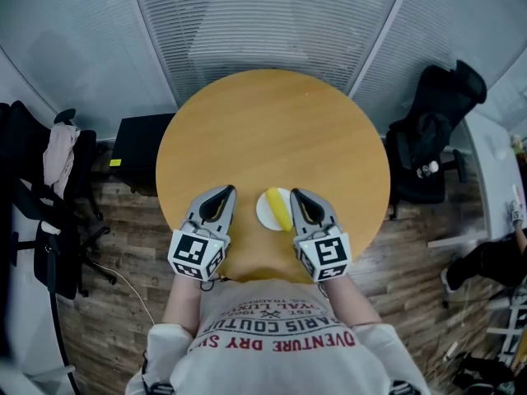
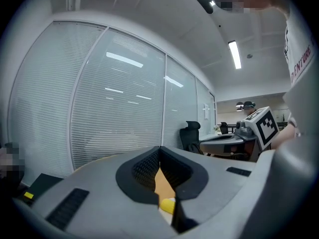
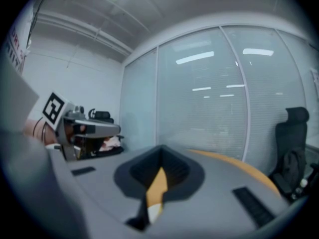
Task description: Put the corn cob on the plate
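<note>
A yellow corn cob point(image 1: 281, 209) lies on a small white plate point(image 1: 264, 212) near the front edge of the round wooden table point(image 1: 272, 130). My left gripper point(image 1: 223, 192) hovers just left of the plate and my right gripper point(image 1: 297, 194) just right of it, both pointing away from me. Each is shut with nothing held. In the left gripper view the jaws point(image 2: 159, 149) meet at the tips, and a bit of the corn cob point(image 2: 167, 205) shows through the gap below. In the right gripper view the jaws point(image 3: 160, 148) also meet, with a sliver of the plate point(image 3: 154, 212) showing beneath.
A black office chair point(image 1: 428, 138) stands right of the table and another chair point(image 1: 49, 188) draped with cloth stands at the left. A black box point(image 1: 140, 151) sits on the wooden floor by the table's left side. Glass walls with blinds close off the far side.
</note>
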{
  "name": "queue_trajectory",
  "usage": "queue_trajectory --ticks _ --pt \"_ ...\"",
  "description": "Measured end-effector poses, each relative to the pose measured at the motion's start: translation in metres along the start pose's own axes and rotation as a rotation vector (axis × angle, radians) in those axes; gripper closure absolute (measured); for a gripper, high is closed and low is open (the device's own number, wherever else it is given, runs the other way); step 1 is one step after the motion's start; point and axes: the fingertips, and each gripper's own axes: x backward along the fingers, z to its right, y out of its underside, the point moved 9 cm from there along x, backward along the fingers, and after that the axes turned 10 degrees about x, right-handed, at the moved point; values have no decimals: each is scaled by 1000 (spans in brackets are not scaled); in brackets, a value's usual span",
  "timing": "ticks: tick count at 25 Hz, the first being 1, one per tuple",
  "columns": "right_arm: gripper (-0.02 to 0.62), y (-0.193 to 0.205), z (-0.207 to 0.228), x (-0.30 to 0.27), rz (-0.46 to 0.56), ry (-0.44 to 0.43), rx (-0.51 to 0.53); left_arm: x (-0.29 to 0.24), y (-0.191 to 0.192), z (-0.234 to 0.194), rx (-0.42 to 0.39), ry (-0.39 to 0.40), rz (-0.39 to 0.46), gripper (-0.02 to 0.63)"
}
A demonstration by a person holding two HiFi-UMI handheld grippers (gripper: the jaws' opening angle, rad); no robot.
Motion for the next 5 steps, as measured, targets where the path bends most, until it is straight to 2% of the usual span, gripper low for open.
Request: queue_trajectory --ticks 5 --pt "568 1 2 -5 2 1 -8 -4 3 -5 -1 4 -3 572"
